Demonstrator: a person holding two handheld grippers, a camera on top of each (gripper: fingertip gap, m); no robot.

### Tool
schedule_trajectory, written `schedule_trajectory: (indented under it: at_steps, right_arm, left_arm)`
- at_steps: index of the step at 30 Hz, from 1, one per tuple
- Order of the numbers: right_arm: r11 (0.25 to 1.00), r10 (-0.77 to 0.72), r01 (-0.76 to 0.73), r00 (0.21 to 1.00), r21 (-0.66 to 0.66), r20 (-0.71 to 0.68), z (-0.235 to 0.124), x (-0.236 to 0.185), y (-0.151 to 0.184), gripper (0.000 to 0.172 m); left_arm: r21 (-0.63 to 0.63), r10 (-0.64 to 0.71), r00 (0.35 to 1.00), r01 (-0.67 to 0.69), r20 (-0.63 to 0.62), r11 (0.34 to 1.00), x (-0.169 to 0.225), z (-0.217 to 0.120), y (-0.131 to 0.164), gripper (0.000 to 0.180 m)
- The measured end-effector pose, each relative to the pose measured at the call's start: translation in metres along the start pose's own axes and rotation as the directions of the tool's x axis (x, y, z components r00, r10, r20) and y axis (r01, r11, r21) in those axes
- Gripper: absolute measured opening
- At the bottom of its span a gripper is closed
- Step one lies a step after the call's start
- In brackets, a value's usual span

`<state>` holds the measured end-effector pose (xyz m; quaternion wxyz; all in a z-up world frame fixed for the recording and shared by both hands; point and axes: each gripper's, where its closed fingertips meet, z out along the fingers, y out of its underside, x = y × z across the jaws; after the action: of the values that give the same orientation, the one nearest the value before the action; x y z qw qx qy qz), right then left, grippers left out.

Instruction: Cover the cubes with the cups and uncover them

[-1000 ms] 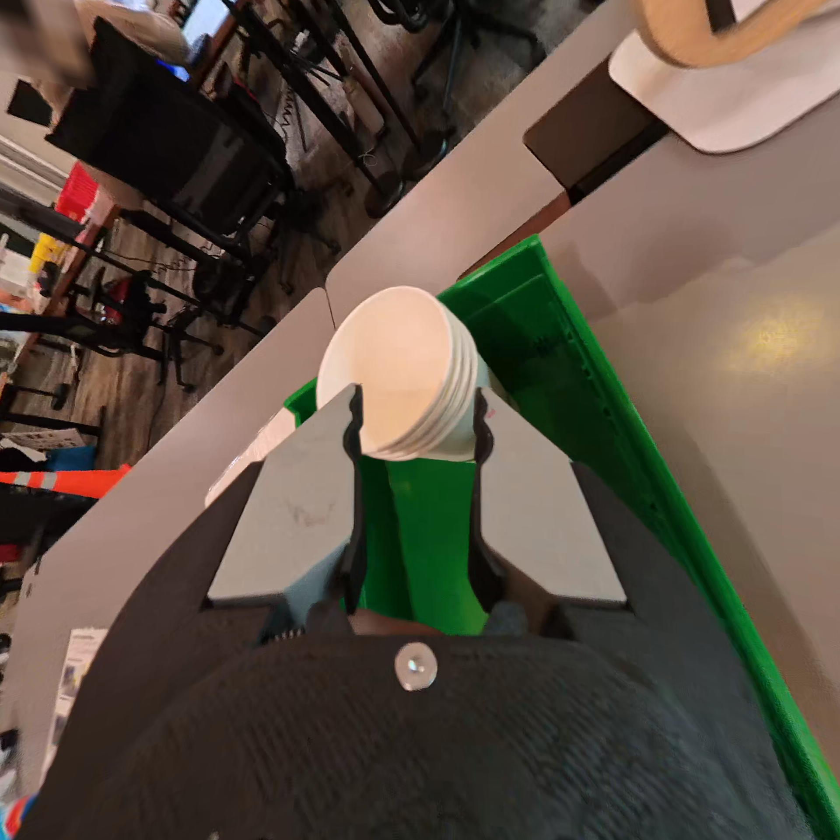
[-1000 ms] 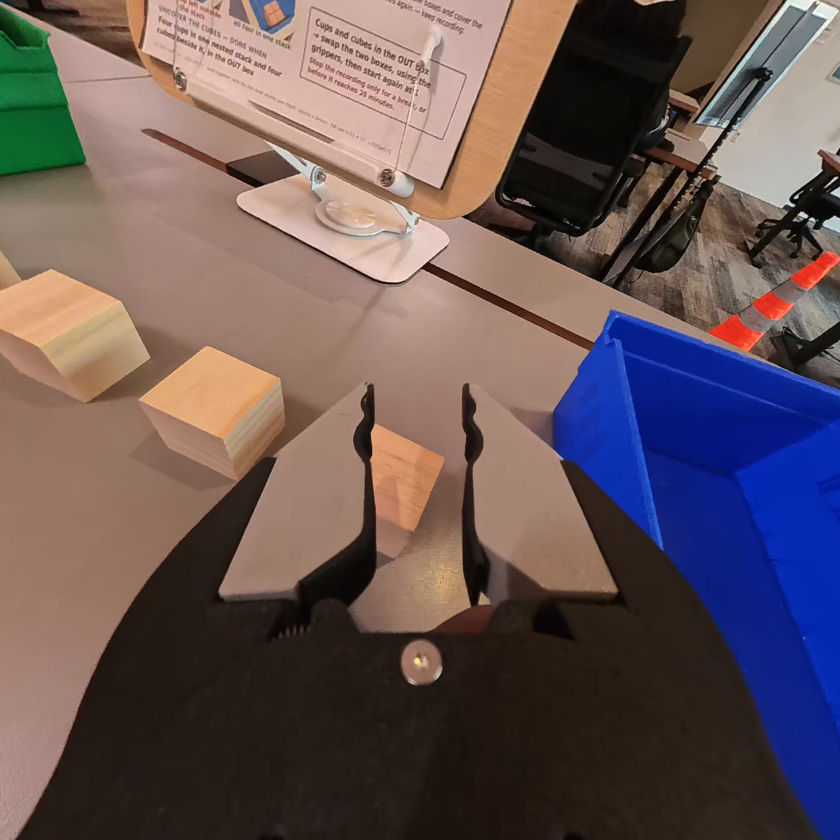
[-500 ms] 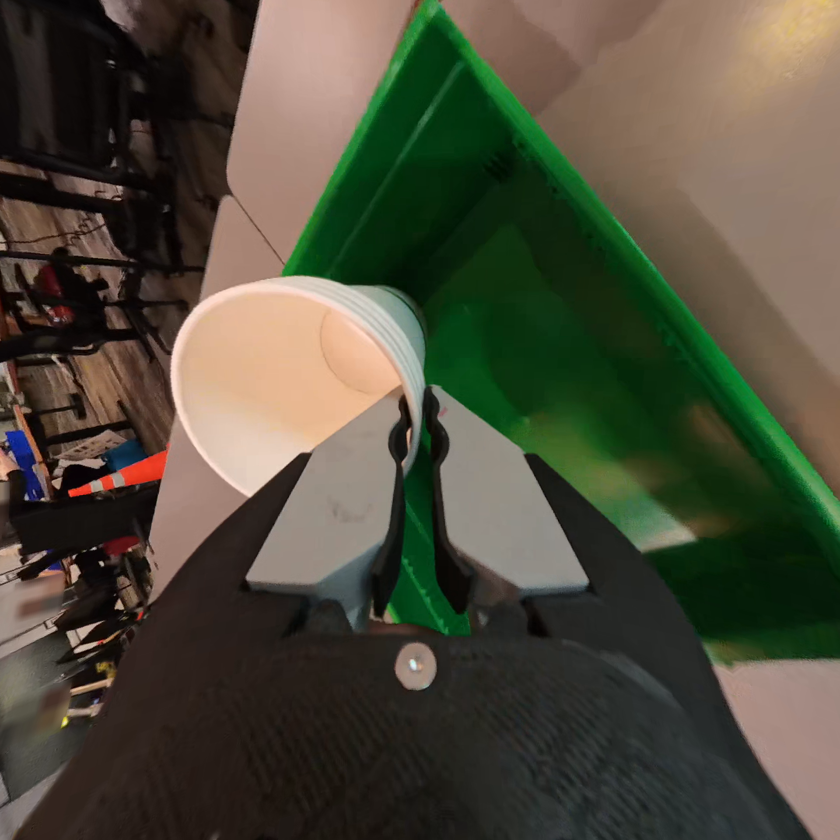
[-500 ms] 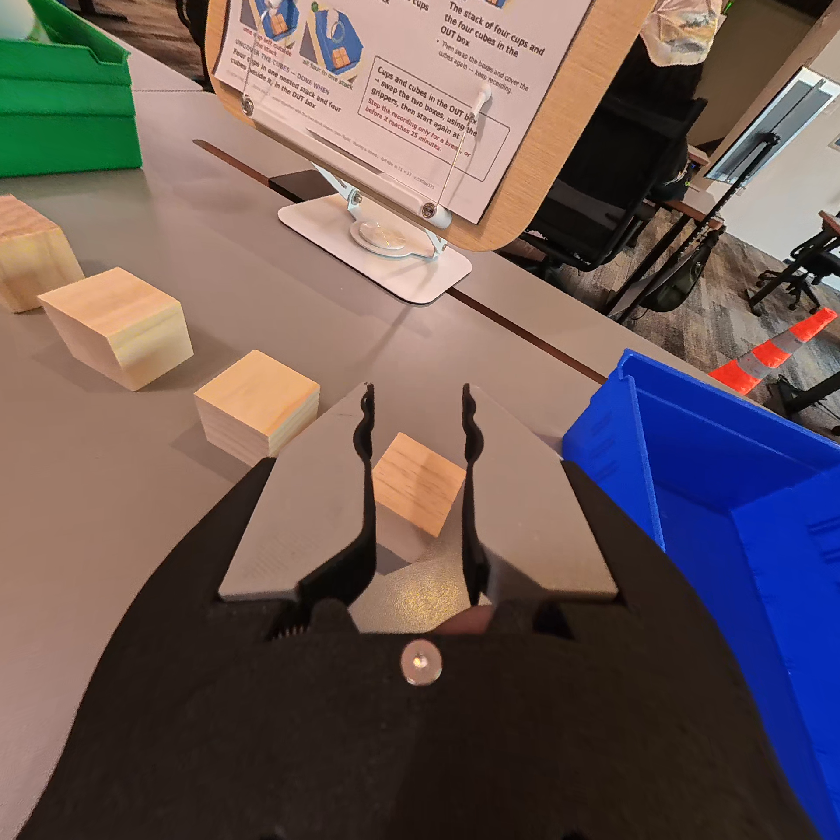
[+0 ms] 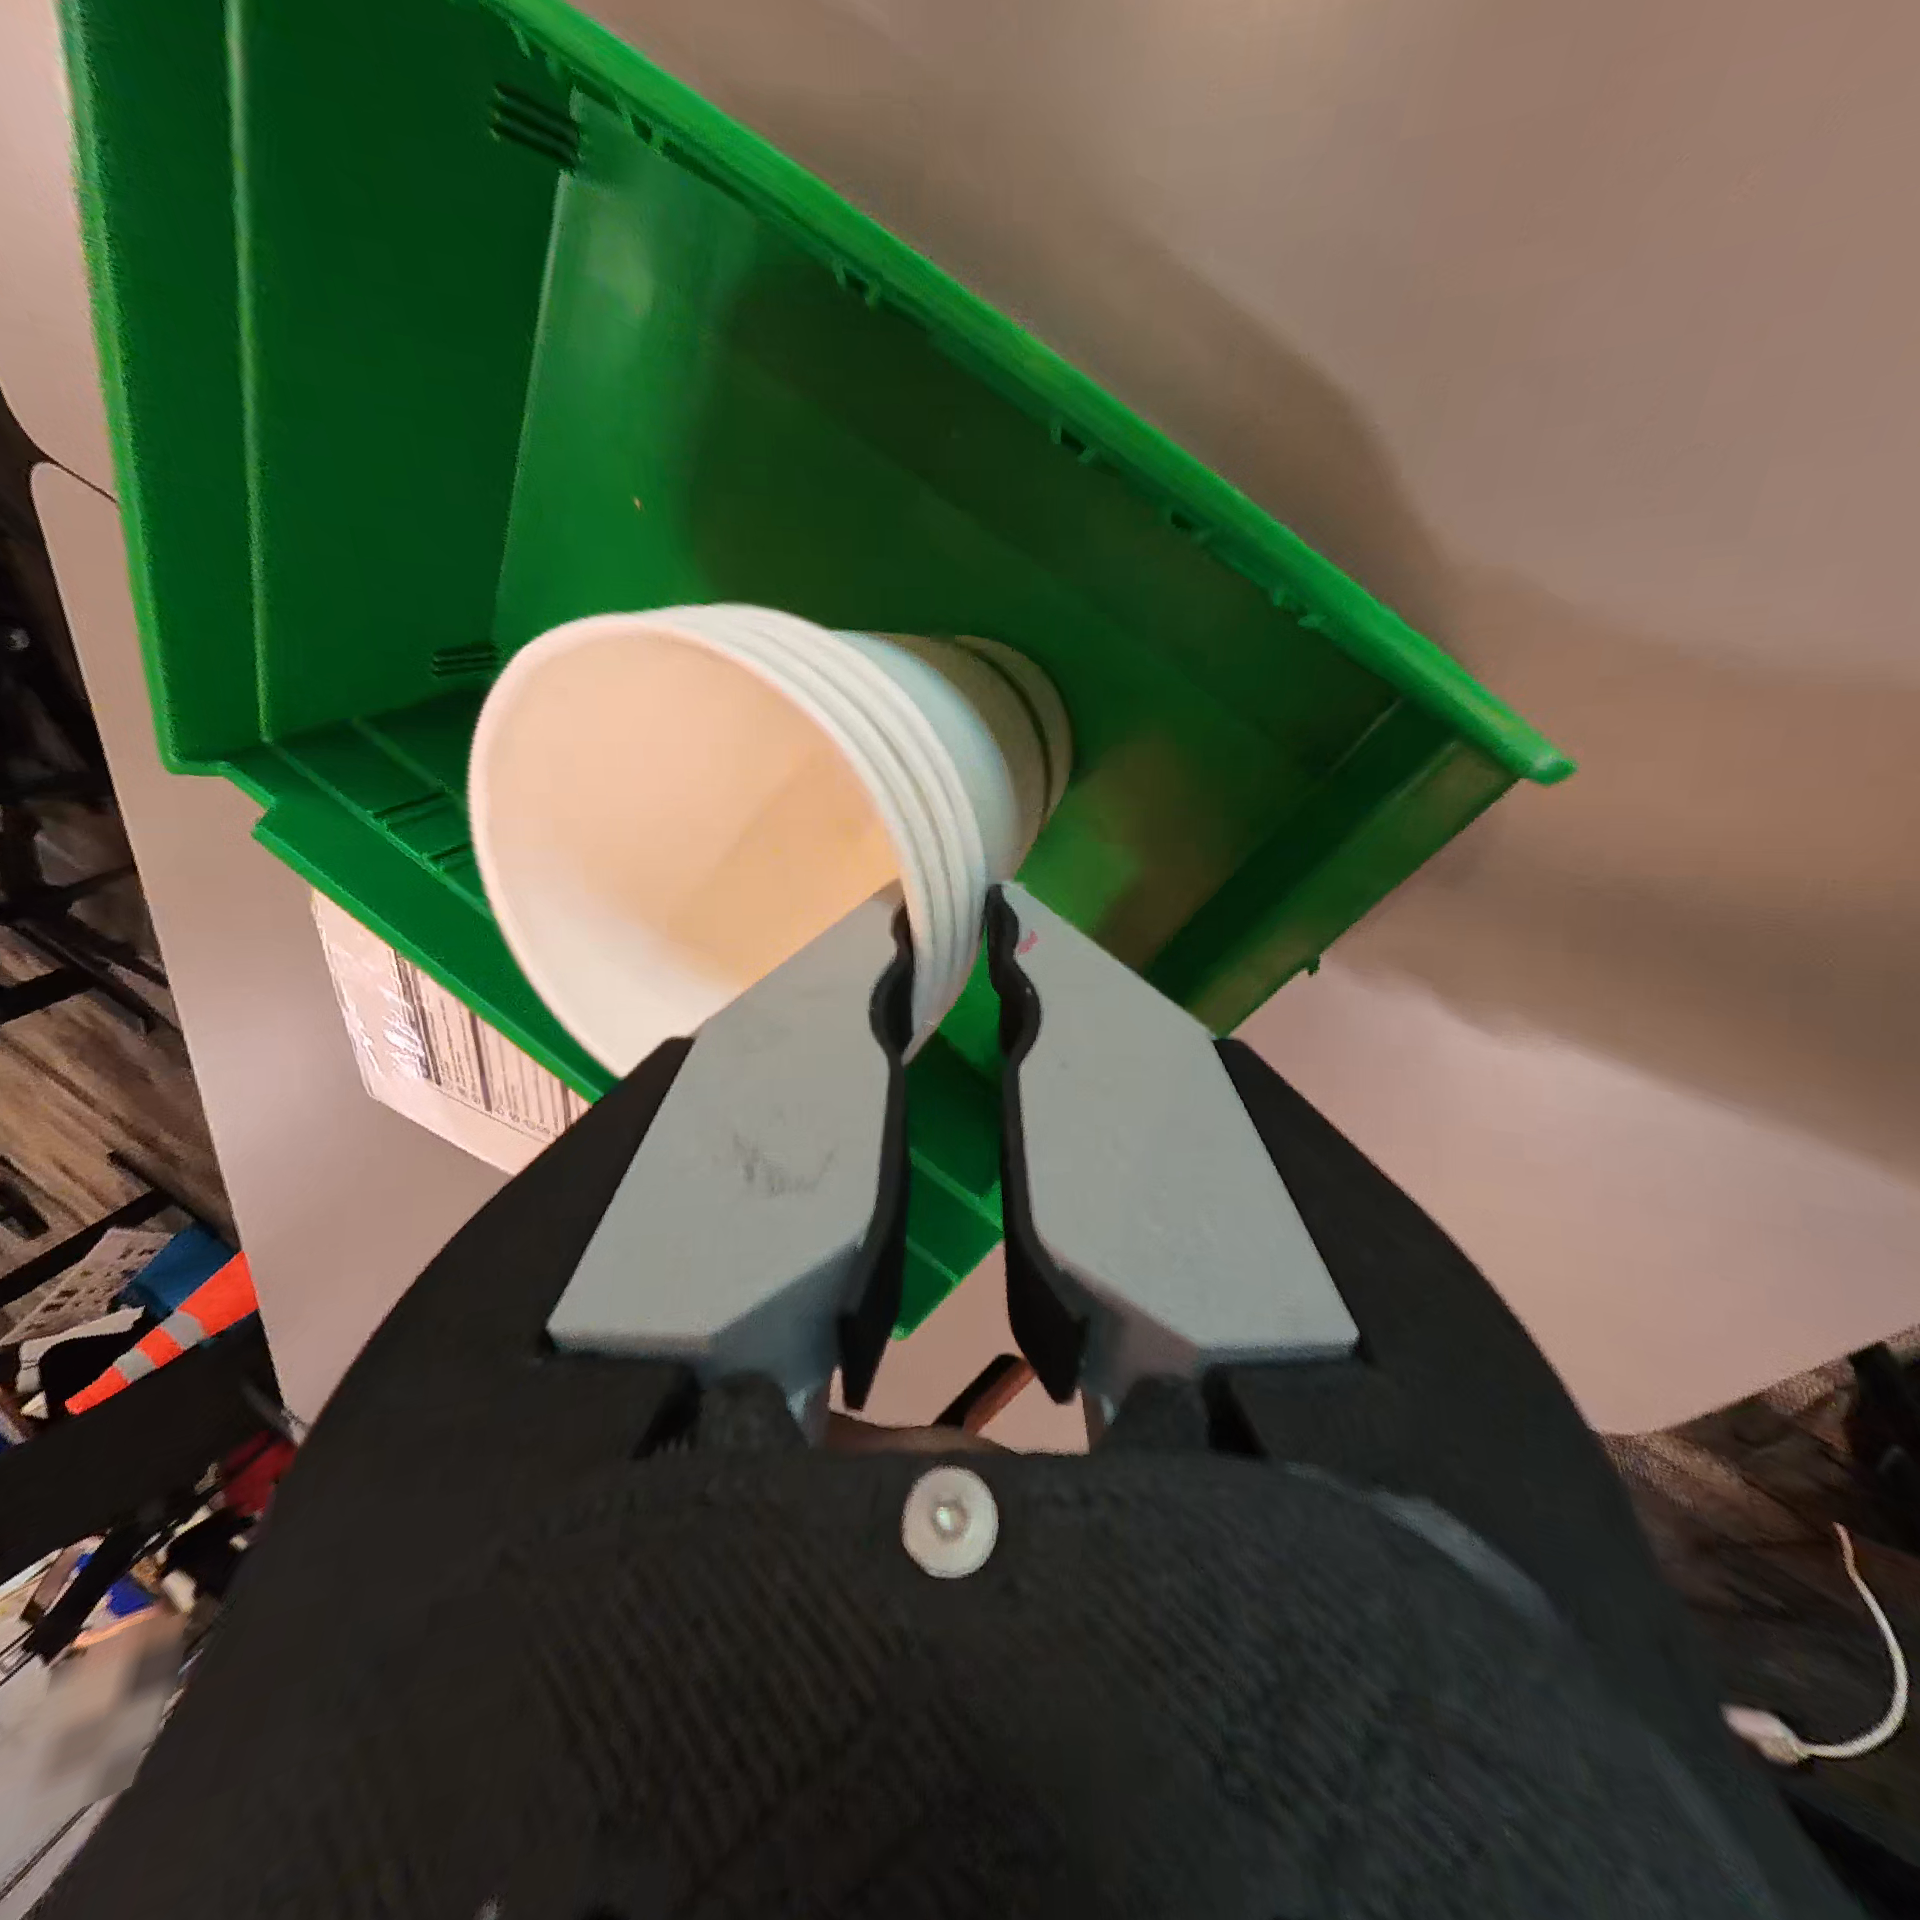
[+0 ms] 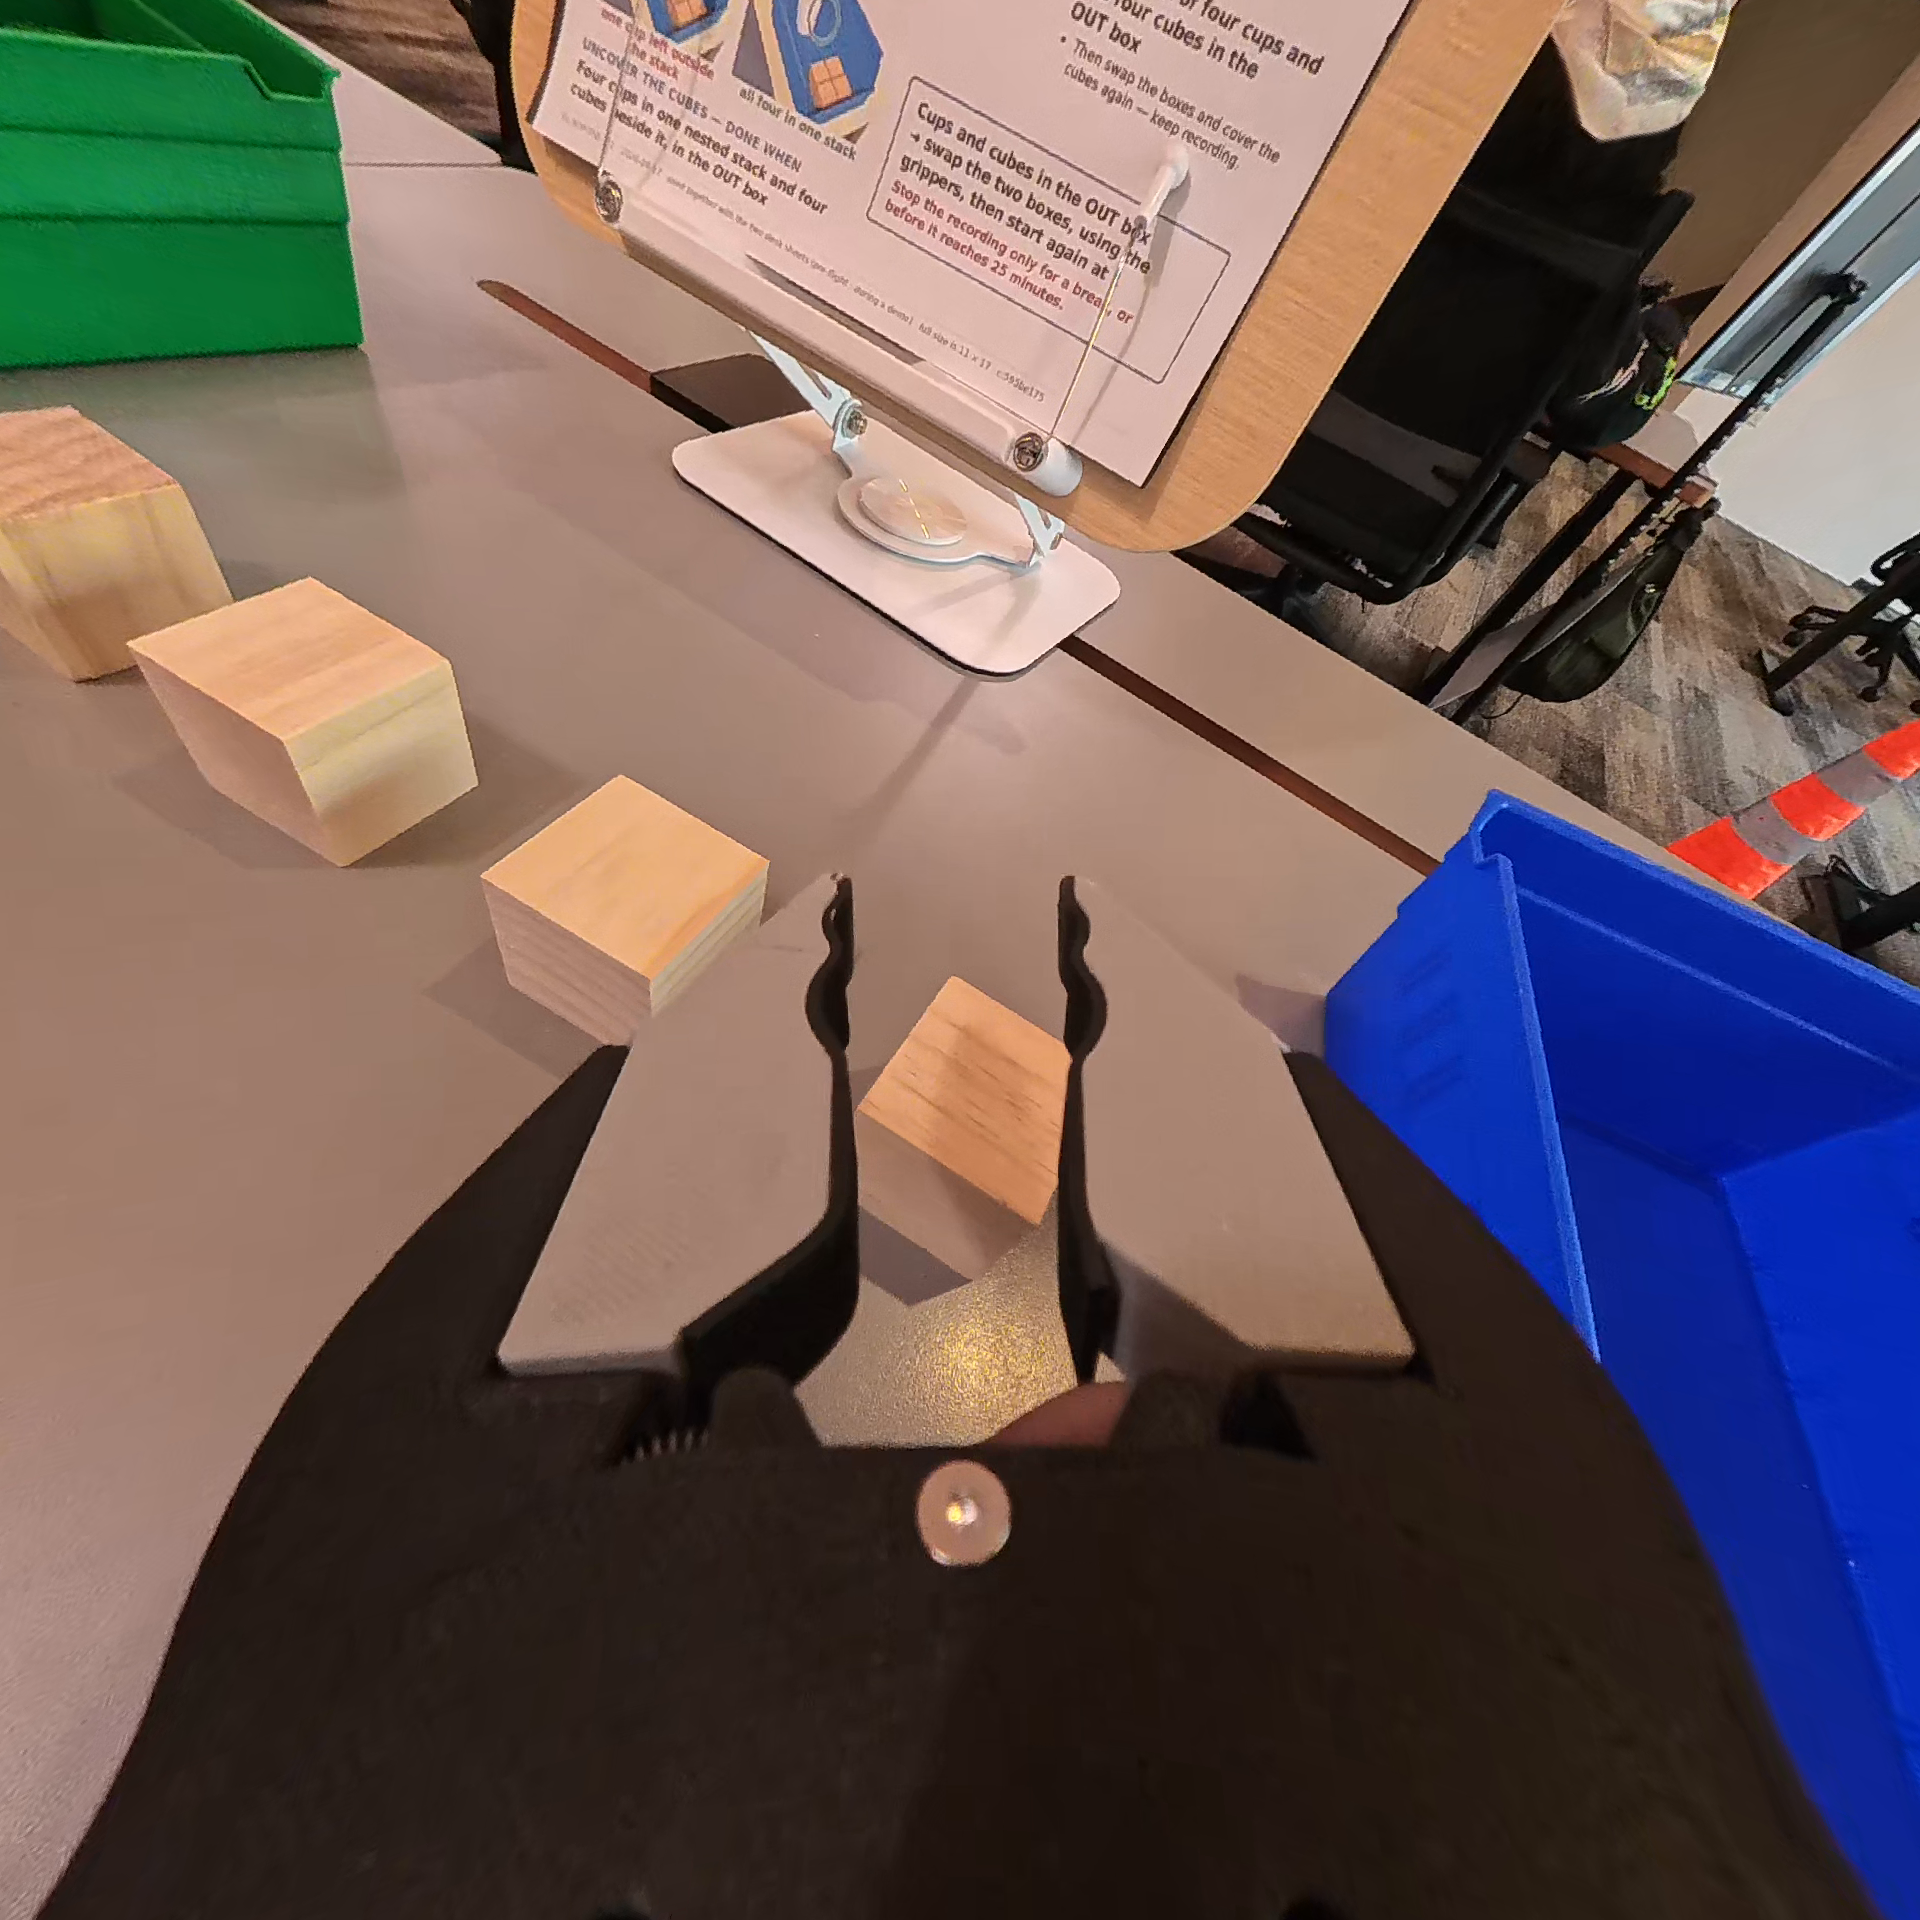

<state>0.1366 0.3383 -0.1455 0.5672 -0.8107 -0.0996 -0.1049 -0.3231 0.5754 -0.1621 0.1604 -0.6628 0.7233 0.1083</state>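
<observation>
In the left wrist view, the left gripper (image 5: 948, 914) pinches the rims of a nested stack of white cups (image 5: 727, 821) at frame centre, tilted mouth-left above the green bin (image 5: 395, 343) filling the upper left. In the right wrist view, four wooden cubes (image 6: 301, 717) run from the left edge to centre on the grey table (image 6: 623, 582). The right gripper (image 6: 951, 904) hangs spread above the nearest cube (image 6: 966, 1101), clear of it, with the blue bin (image 6: 1455, 1039) at right.

Grey table (image 6: 582, 540) bears four wooden cubes (image 6: 623, 904), two bins (image 6: 1662, 1091).
</observation>
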Motion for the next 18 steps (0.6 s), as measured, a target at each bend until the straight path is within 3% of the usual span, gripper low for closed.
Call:
schedule_trajectory:
  at_steps: [2, 5, 18]
  right_arm:
    - [1.0, 0.006, -0.006, 1.0, -0.003, 0.001, 0.0, 0.001, 0.001, 0.037]
    - [1.0, 0.009, -0.009, 1.0, -0.004, 0.001, 0.0, 0.002, 0.002, 0.037]
    - [0.999, -0.019, 0.019, 1.0, -0.027, 0.009, 0.004, -0.004, 0.006, 0.038]
  left_arm:
    - [-0.018, 0.012, 1.0, -0.012, 0.001, 1.0, 0.002, 0.004, 0.005, 0.014]
    - [0.005, -0.003, 1.0, 0.003, 0.021, 1.0, -0.001, 0.004, 0.001, 0.034]
    - [0.091, 0.007, 0.997, -0.014, 0.076, 0.996, -0.007, -0.024, -0.004, 0.018]
